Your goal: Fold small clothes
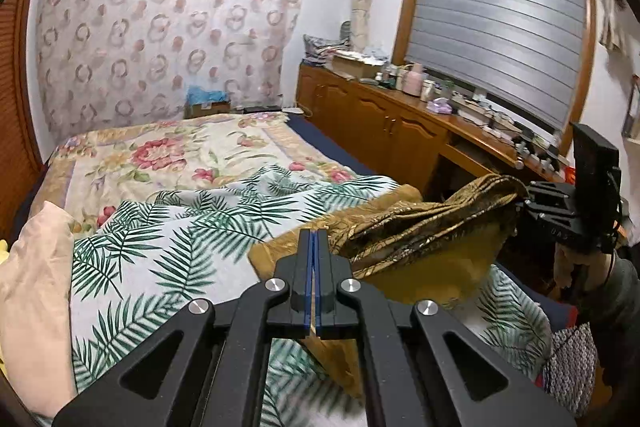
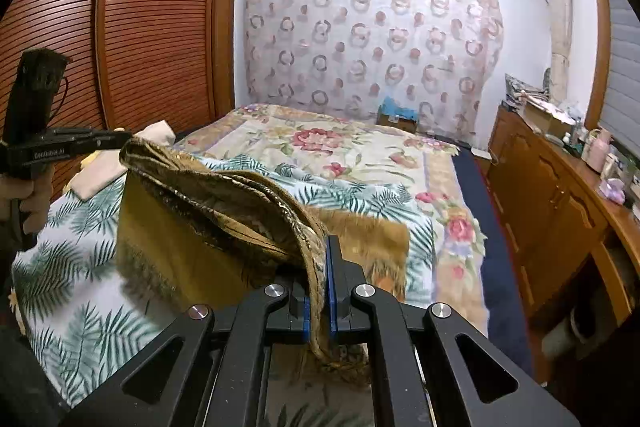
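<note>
Left gripper (image 1: pixel 314 239): jaws pressed together on an edge of the garment (image 1: pixel 420 227). Right gripper (image 2: pixel 323 251): jaws clamped on a bunched band of the same garment (image 2: pixel 192 227). The garment, mustard-gold with a patterned band, is held stretched between the two grippers, raised above the palm-leaf sheet (image 1: pixel 160 247), with its lower part draped onto it. A floral bedspread (image 2: pixel 340 147) is seen farther off, a wooden cabinet (image 1: pixel 380 123) at right, and a patterned curtain (image 2: pixel 360 27) on the far wall.

Garment (image 2: pixel 224 211) shimmery mustard cloth; tools (image 1: pixel 314 239) matt black plastic; cabinet (image 1: pixel 380 123) glossy wood.
</note>
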The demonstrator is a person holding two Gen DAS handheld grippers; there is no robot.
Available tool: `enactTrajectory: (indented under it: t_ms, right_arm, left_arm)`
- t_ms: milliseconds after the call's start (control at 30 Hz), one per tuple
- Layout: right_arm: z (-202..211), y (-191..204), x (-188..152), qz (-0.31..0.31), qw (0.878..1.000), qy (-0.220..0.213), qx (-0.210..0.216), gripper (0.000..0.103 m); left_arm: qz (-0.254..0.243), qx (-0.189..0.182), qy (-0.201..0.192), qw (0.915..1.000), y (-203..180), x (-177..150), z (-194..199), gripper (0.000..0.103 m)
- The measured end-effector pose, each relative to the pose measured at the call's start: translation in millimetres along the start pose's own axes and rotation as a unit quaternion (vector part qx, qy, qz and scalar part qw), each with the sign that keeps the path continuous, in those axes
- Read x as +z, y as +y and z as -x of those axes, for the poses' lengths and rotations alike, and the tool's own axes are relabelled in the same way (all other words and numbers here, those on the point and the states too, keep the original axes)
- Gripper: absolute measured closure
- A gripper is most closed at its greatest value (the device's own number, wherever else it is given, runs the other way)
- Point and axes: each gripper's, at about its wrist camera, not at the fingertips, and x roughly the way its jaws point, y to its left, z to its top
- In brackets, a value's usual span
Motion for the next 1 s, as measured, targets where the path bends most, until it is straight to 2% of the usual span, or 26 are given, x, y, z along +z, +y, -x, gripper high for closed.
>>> enactTrajectory:
  t_ms: [267, 400, 567, 600, 633, 700, 733, 800, 967, 1000]
  right_arm:
    - [-76.1, -41.2, 18.2, -0.027, 0.998, 0.054, 0.017, 0.097]
    - [-94.4, -43.9, 27.4, -0.037, 0.996, 0.071, 0.026, 0.097]
    - [-116.3, -50.1, 40.2, -0.032, 0.995, 0.083, 0.032, 0.097]
    - [-120.5, -51.8, 43.2, -0.029, 0.995, 0.085, 0.031, 0.097]
    - [-124.5, -53.1, 46.0, -0.029, 0.995, 0.086, 0.032, 0.097]
    - [-131.6, -54.5, 52.1, -0.028, 0.995, 0.089, 0.035, 0.097]
    - [-135.3, -55.1, 55.9, -0.027, 0.995, 0.089, 0.033, 0.097]
    - [-142.9, -56.5, 57.0, -0.027, 0.995, 0.093, 0.032, 0.097]
    - [-157.5, -56.4, 50.1, -0.036, 0.991, 0.129, -0.005, 0.068]
    - [-158.8, -56.4, 49.5, -0.042, 0.989, 0.139, -0.002, 0.059]
  left_arm:
    - [0.009, 0.007, 0.038, 0.9992, 21.3, 3.1, -48.1, 0.102]
    - [0.012, 0.027, 0.047, 0.9984, 29.9, 2.4, -61.7, 0.102]
    - [0.028, 0.019, 0.071, 0.9969, 42.1, 1.0, -76.7, 0.102]
    - [0.026, 0.019, 0.075, 0.9966, 42.7, 0.4, -79.2, 0.099]
    - [0.023, 0.018, 0.079, 0.9964, 42.3, -0.7, -81.5, 0.085]
    - [0.021, 0.011, 0.082, 0.9964, 41.6, -3.0, -84.2, 0.067]
    - [0.021, 0.006, 0.083, 0.9963, 40.7, -4.4, -85.3, 0.062]
    - [0.019, 0.002, 0.088, 0.9959, 40.4, -6.5, -88.6, 0.061]
    - [0.019, 0.001, 0.106, 0.9942, 41.8, -17.1, -99.5, 0.060]
    - [0.019, 0.000, 0.110, 0.9937, 42.4, -19.3, -102.0, 0.060]
